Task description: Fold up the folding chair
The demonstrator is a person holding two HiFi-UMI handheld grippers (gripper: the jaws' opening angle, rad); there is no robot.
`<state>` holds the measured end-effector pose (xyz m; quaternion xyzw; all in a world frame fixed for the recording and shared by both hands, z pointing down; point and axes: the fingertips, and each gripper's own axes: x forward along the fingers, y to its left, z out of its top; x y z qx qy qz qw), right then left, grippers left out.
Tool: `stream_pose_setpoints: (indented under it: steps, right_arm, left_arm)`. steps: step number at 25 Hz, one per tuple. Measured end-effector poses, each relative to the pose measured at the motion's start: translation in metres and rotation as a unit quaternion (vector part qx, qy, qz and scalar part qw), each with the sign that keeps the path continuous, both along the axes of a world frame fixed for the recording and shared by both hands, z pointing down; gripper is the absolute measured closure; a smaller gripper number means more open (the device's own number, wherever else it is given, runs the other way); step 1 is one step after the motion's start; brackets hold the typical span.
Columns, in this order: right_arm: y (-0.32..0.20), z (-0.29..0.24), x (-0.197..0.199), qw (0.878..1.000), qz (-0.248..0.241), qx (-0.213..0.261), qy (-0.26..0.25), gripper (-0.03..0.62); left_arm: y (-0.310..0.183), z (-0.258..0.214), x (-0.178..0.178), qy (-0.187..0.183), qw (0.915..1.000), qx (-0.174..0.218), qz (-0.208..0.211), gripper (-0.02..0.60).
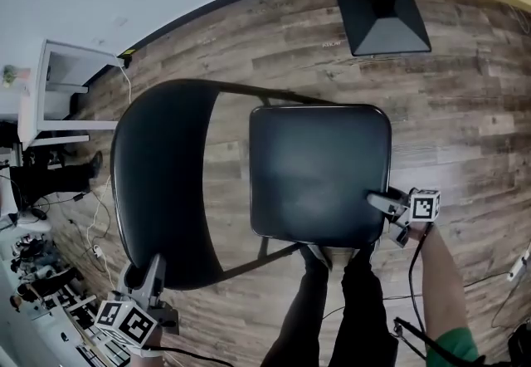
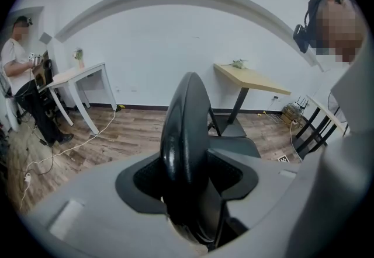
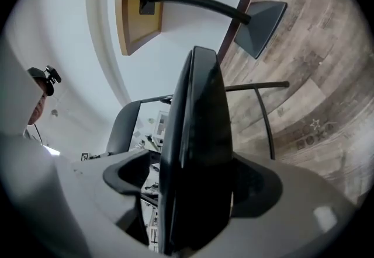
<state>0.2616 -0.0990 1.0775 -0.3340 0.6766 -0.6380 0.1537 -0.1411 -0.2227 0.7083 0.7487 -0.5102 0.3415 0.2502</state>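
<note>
**Folding chair open, one claw clamped, the other only straddling**

The folding chair (image 1: pixel 315 174) stands open on the wood floor (image 1: pixel 465 108). The left claw (image 1: pixel 145 271) is clenched on the top edge of the backrest (image 2: pixel 186 134). The right claw (image 1: pixel 375 201) is released, its jaws spread wide around the front corner of the seat (image 3: pixel 198 146), with a gap showing on one side. If the seat is lifted before that claw closes, the padded edge would likely slide out and drop flat again. The rounded backrest could also roll out of the left claw's narrow bite, letting the chair tip or skate away. The person's legs (image 1: pixel 332 315) stand just beside the right claw, within reach of the collapsing frame.
</note>
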Motion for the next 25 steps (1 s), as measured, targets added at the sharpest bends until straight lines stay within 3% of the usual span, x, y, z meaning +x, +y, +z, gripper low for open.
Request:
stream_pose_setpoints:
  steps: [3,6,7,17,20,23,25]
  right_arm:
    - [-0.006,0.003,-0.006,1.0,-0.023,-0.003,-0.017,0.193]
    - [-0.013,0.004,-0.008,0.999,0.004,-0.007,-0.05,0.306]
    - [-0.012,0.005,-0.009,0.998,0.012,-0.01,-0.054,0.315]
    - [-0.02,-0.017,-0.035,0.998,0.015,-0.045,-0.04,0.319]
    - [-0.027,-0.033,-0.047,0.997,0.016,-0.067,-0.026,0.318]
    - [-0.025,-0.047,-0.054,0.995,0.003,-0.1,0.027,0.322]
    - [-0.033,-0.06,-0.061,0.994,-0.007,-0.094,0.052,0.324]
  left_arm:
    - [-0.001,0.001,0.003,0.001,0.9999,0.009,0.004,0.359]
    - [-0.003,0.005,0.0,0.001,1.0,0.008,-0.001,0.359]
    - [-0.003,0.006,-0.002,0.0,1.0,0.006,-0.004,0.359]
    - [-0.017,0.0,-0.038,0.011,0.9995,0.009,-0.029,0.362]
    - [-0.021,-0.011,-0.044,0.012,0.9994,0.01,-0.031,0.362]
    - [-0.02,-0.028,-0.045,0.002,0.9994,0.017,-0.031,0.364]
    - [-0.021,-0.038,-0.046,-0.009,0.999,0.025,-0.037,0.364]
